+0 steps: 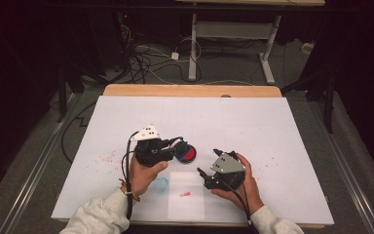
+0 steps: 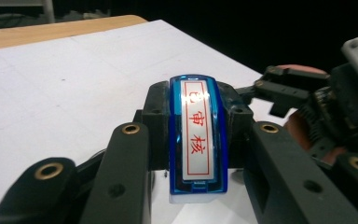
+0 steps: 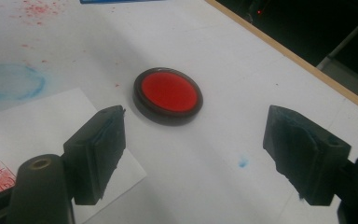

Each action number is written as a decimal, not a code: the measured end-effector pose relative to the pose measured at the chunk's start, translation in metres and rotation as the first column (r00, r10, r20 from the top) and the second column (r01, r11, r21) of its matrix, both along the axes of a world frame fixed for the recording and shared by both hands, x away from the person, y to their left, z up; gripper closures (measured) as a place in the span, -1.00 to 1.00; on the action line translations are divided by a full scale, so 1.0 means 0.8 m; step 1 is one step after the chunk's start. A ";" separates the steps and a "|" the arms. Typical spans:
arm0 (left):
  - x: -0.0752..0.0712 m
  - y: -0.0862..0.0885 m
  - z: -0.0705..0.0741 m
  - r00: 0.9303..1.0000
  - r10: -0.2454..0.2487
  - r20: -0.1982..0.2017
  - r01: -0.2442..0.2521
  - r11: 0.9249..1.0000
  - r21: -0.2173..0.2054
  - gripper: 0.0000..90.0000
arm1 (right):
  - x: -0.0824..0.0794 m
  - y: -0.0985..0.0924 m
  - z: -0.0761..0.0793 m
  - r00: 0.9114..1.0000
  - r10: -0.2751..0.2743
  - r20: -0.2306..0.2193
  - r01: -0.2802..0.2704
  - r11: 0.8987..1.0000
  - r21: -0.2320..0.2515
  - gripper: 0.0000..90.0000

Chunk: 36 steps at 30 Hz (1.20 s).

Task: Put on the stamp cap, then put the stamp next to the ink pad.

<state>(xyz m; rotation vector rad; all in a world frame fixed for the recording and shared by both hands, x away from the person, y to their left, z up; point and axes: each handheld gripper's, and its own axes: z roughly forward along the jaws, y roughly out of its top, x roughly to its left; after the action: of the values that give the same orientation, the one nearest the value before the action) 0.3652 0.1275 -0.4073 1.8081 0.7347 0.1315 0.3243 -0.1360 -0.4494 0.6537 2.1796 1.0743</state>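
Note:
My left gripper [image 2: 196, 116] is shut on a blue stamp [image 2: 196, 154] whose white label bears red characters. In the high view the left gripper [image 1: 177, 146] hovers at the near-left rim of a round red ink pad [image 1: 190, 155]. My right gripper [image 1: 208, 162] stands open just right of the pad with nothing between its jaws. In the right gripper view the ink pad [image 3: 168, 95] lies ahead of the open right gripper [image 3: 193, 154], apart from both pads. A white paper sheet [image 1: 186, 200] with a red stamp print [image 1: 185, 194] lies near the front edge.
A white cover [image 1: 253, 126] spreads over the wooden table [image 1: 190, 90]. A blue ink smudge [image 1: 160, 185] sits left of the paper, and red speckles [image 1: 108, 157] mark the cover farther left. Cables and a desk frame [image 1: 233, 34] lie on the floor beyond.

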 end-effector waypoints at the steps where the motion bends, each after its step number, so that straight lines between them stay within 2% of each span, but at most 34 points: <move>1: 0.000 0.002 0.000 1.000 0.008 0.006 -0.008 1.000 0.008 0.51 | -0.001 -0.001 0.000 1.000 -0.003 -0.002 0.003 1.000 0.003 -0.52; 9: 0.002 0.020 0.004 0.998 0.055 0.037 -0.057 0.997 0.046 0.51 | -0.006 -0.018 0.005 1.000 -0.021 0.003 0.021 1.000 0.003 -0.50; 11: 0.003 0.023 0.003 0.996 0.073 0.056 -0.077 0.994 0.073 0.51 | -0.007 -0.023 0.006 1.000 -0.028 0.003 0.028 1.000 0.004 -0.50; 13: 0.005 0.028 0.002 0.995 0.083 0.054 -0.087 0.993 0.082 0.51 | -0.008 -0.029 0.006 0.999 -0.035 0.002 0.035 0.999 0.003 -0.50; 16: 0.006 0.035 0.000 0.992 0.105 0.073 -0.113 0.987 0.111 0.51 | -0.010 -0.038 0.007 0.999 -0.052 0.002 0.052 0.999 0.004 -0.50; 19: 0.009 0.043 -0.002 0.989 0.125 0.080 -0.135 0.983 0.123 0.51 | -0.013 -0.047 0.009 0.998 -0.067 0.007 0.067 0.998 0.007 -0.49; 23: 0.014 0.052 -0.006 0.984 0.156 0.088 -0.169 0.973 0.160 0.51 | -0.017 -0.058 0.009 0.996 -0.083 0.009 0.083 0.997 -0.001 -0.49; 26: 0.016 0.055 -0.011 0.979 0.175 0.104 -0.193 0.961 0.199 0.51 | -0.021 -0.066 0.008 0.995 -0.096 0.009 0.096 0.995 -0.006 -0.49; 28: 0.020 0.057 -0.013 0.980 0.179 0.087 -0.193 0.960 0.200 0.51 | -0.024 -0.071 0.009 0.994 -0.104 0.009 0.104 0.995 -0.005 -0.49; 31: 0.023 0.056 -0.016 0.977 0.189 0.097 -0.207 0.951 0.229 0.51 | -0.027 -0.079 0.009 0.993 -0.117 0.009 0.117 0.993 -0.004 -0.49; 33: 0.024 0.055 -0.018 0.974 0.199 0.108 -0.221 0.942 0.252 0.51 | -0.028 -0.083 0.009 0.993 -0.122 0.006 0.122 0.993 -0.001 -0.49; 34: 0.024 0.056 -0.020 0.975 0.198 0.101 -0.218 0.943 0.253 0.51 | -0.029 -0.085 0.008 0.992 -0.125 0.006 0.125 0.992 -0.003 -0.49; 36: 0.025 0.055 -0.022 0.972 0.207 0.107 -0.229 0.935 0.272 0.51 | -0.030 -0.087 0.008 0.992 -0.129 0.004 0.129 0.992 -0.004 -0.49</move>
<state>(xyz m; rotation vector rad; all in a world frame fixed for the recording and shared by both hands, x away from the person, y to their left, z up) 0.3848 0.1715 -0.4249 1.9736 0.8965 0.4721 0.3006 -0.2060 -0.4432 0.7786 2.1050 1.0026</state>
